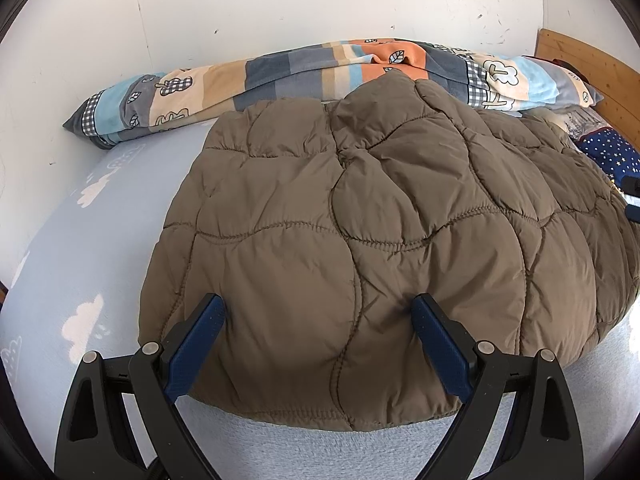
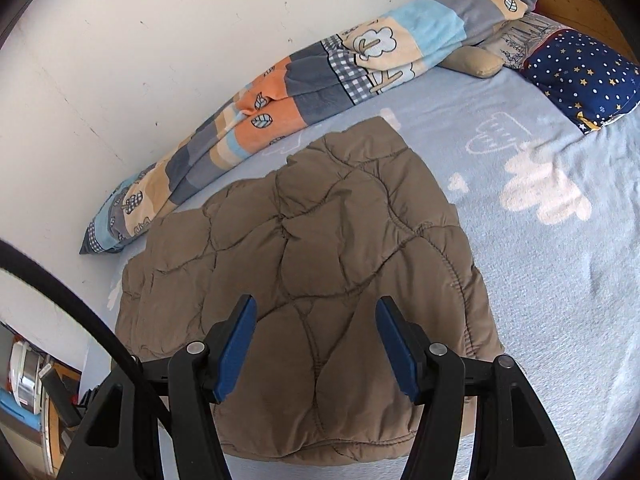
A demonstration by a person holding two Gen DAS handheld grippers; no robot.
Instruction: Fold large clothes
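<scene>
1. The brown quilted puffer jacket (image 1: pixel 360 240) lies on the bed, already doubled into a rough, thick rectangle, its near hem close to the bed's near edge and its far end just short of the rolled blanket.
2. It looks light and soft: padded, springy panels between curved stitch lines, with a smooth shell that is likely slippery. I judge that a fold will tend to puff back open unless it is pressed down.
3. The best hold is probably a stitched hem or corner, where the padding is thin and the fabric bunches into something the fingers can pinch; the middle panels are too plump to grip cleanly.
4. The left gripper (image 1: pixel 320 324) hovers over the jacket's near part, its blue-padded fingers (image 1: pixel 200 340) spread wide with fabric showing between them, pinching nothing.
5. The right gripper (image 2: pixel 318 326) sits over the near end as well, fingers (image 2: pixel 394 344) spread apart and not pressing the cloth.
6. The pale blue bed sheet with white cloud prints (image 2: pixel 560 240) lies bare to the jacket's right in the right wrist view.
7. A patchwork fleece blanket in orange, grey and light blue (image 2: pixel 280 120) runs along the white wall (image 1: pixel 280 0) on the far side.
8. A navy star-dotted cushion (image 2: pixel 580 76) rests at the far right, by the wooden headboard (image 1: pixel 592 76).
</scene>
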